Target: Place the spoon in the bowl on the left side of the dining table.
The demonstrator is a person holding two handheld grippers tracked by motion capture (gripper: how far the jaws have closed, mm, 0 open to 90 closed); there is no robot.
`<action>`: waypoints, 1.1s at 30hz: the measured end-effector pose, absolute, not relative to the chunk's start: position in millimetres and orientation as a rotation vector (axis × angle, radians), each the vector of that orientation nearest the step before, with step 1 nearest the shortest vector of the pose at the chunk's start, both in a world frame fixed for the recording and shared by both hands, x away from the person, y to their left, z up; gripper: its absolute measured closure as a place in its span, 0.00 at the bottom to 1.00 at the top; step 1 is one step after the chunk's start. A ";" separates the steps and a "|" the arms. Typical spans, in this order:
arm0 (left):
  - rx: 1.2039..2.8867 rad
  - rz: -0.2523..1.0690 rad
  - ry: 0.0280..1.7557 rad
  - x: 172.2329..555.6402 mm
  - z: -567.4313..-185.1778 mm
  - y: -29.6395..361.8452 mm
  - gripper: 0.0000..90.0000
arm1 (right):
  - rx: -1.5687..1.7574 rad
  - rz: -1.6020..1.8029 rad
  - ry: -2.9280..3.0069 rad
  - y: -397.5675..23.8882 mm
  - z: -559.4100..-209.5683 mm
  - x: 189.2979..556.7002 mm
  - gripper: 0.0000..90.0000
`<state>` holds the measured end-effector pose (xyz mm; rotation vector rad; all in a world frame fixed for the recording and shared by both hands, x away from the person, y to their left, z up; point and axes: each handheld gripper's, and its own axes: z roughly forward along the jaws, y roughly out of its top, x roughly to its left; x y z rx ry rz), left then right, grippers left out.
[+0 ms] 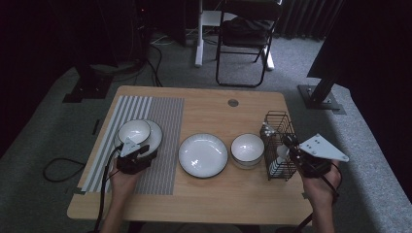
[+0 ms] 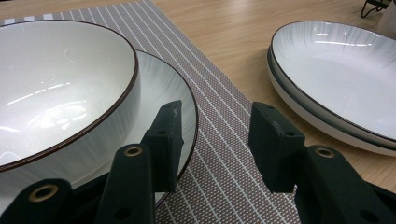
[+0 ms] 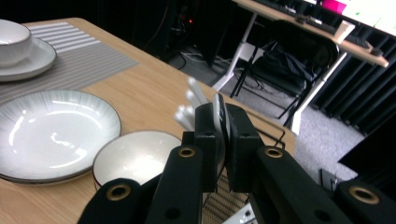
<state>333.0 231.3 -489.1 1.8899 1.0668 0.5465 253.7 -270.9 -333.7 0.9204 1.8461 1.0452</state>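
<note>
Right gripper (image 3: 222,140) clamps a white spoon (image 3: 218,116) above the wire rack (image 1: 281,145).

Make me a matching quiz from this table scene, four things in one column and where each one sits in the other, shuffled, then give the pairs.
Things
1. bowl
2. wire rack
3. white spoon
4. right gripper

Places
A. clamped between the right gripper's jaws
B. on a plate on the striped placemat
C. over the wire rack
D. near the table's right edge

Pairs: 1-B, 2-D, 3-A, 4-C
</note>
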 end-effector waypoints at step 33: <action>1.861 0.565 1.070 331.0 -485.1 236.9 0.62 | 0.677 1.253 2.091 -177.9 -347.4 272.7 0.94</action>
